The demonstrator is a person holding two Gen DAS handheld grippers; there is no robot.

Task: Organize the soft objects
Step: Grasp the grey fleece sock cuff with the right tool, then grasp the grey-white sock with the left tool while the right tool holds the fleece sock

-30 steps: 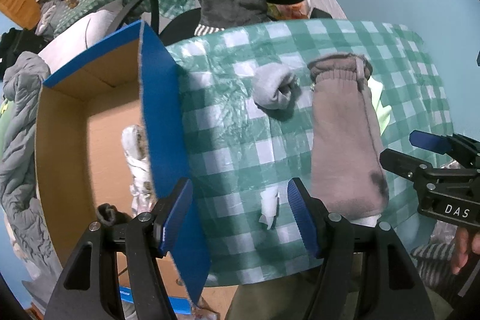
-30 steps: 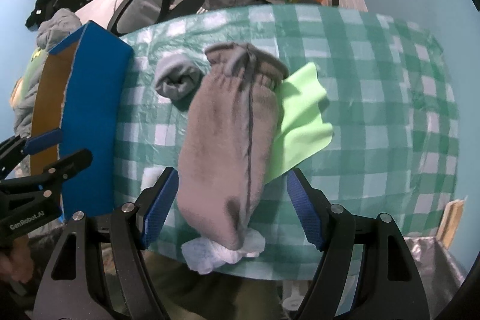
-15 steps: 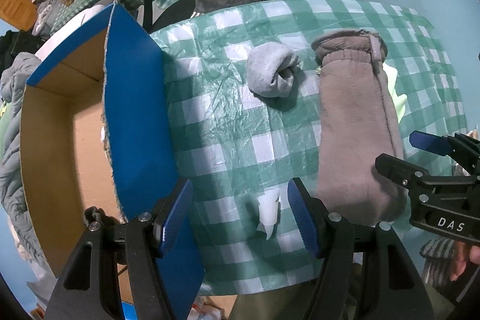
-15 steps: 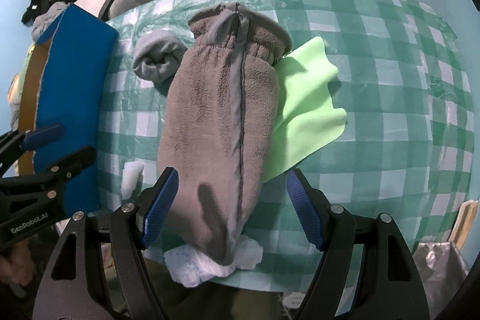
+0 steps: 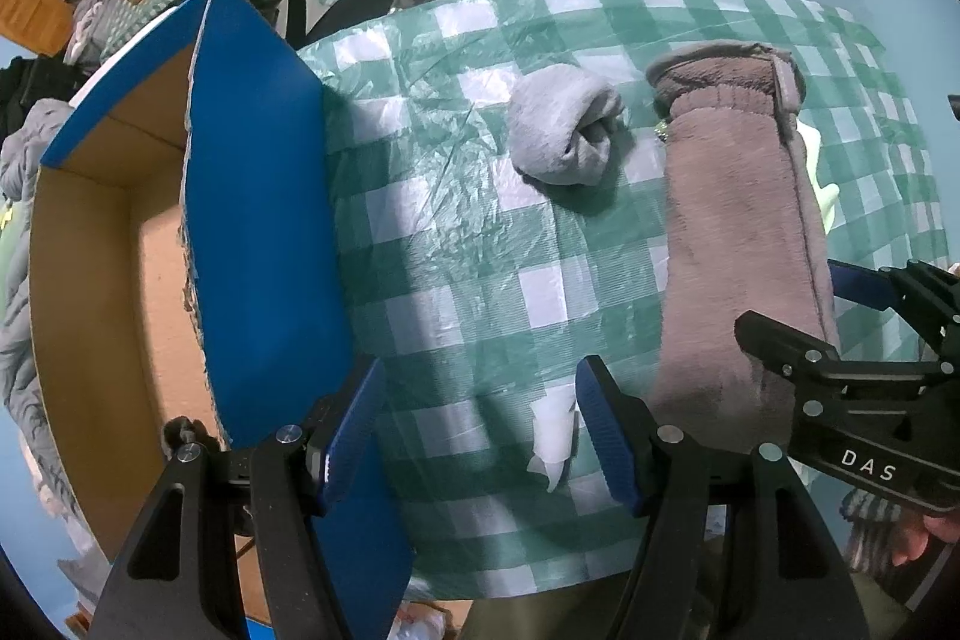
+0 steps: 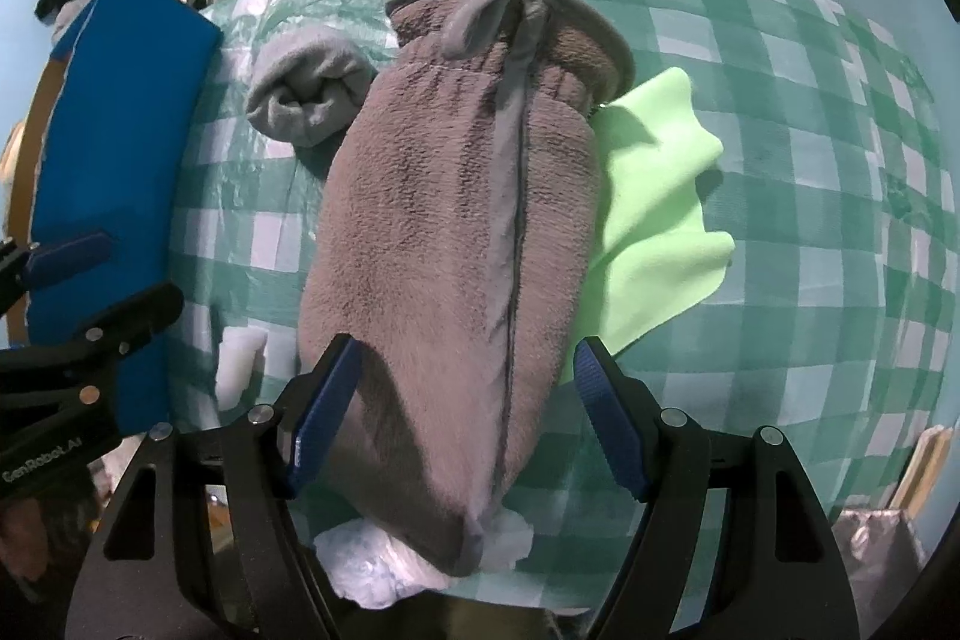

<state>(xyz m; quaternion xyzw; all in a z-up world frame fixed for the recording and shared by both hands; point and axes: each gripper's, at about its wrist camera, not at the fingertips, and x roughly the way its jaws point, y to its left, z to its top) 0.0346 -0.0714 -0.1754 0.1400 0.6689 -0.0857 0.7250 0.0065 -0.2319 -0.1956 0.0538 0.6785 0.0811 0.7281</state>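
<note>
Right wrist: grey fleece mitt (image 6: 450, 244) lies between the closing right claw (image 6: 468, 418).

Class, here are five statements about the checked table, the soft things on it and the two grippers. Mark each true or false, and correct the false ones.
1. The fleece mitt lies partly over the light green cloth. True.
2. The rolled grey sock sits inside the blue box. False: it lies on the tablecloth, beside the mitt's cuff.
3. The right gripper has the mitt's closed end between its closing jaws. True.
4. The left gripper is clamped on the sock. False: its jaws are open over a small white scrap.
5. The tablecloth is red and white. False: it is green and white.
</note>
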